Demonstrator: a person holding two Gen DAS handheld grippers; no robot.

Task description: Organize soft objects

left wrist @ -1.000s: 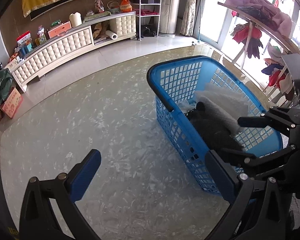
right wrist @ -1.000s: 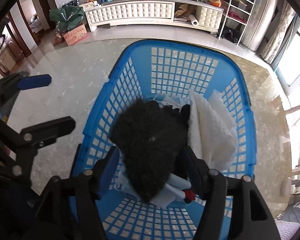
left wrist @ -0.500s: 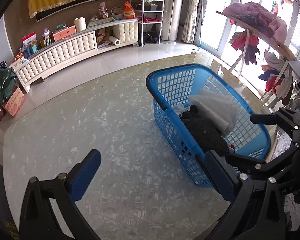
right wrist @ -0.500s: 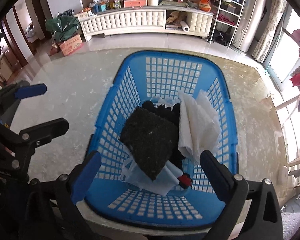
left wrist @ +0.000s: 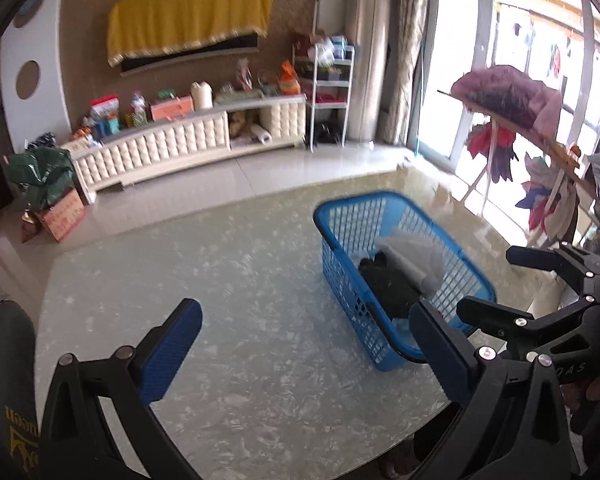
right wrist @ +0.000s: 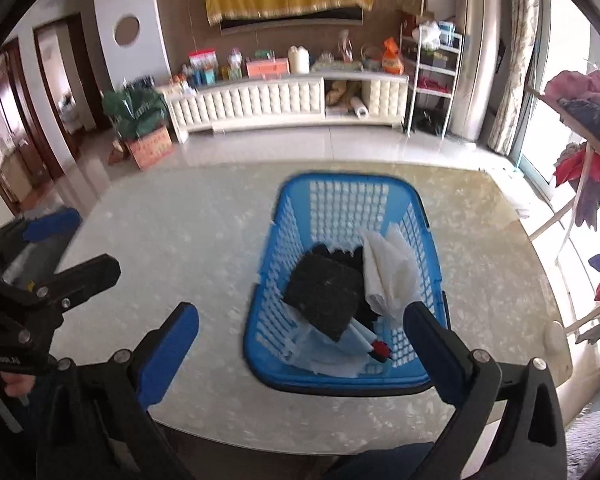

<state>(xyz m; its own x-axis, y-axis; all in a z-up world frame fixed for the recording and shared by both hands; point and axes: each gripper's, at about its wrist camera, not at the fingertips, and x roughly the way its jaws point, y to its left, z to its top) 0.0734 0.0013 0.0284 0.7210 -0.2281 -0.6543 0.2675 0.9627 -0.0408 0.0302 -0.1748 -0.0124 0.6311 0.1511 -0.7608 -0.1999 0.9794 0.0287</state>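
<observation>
A blue plastic basket (right wrist: 340, 208) stands on the pale marble table (right wrist: 180, 248). In it a black fuzzy cloth (right wrist: 324, 296) lies on top, with a white cloth (right wrist: 388, 272) to its right and pale blue cloth (right wrist: 324, 356) underneath. My right gripper (right wrist: 302, 332) hangs above the basket's near end, open wide and holding nothing. The left wrist view has the basket (left wrist: 348, 280) at the right, with the black cloth (left wrist: 388, 284) inside. My left gripper (left wrist: 306, 340) is open over bare table to the left of the basket.
A clothes rack (left wrist: 512, 120) hung with garments stands to the right of the table. Across the floor is a white padded cabinet (right wrist: 260, 100), with a wire shelf (right wrist: 432, 80) to its right and a cardboard box (right wrist: 150, 148) to its left. The table's near edge (right wrist: 300, 444) is close below me.
The right gripper's jaws opened off the black cloth, which now lies in the basket. Both grippers rose and drew back, so the basket looks smaller and farther.
</observation>
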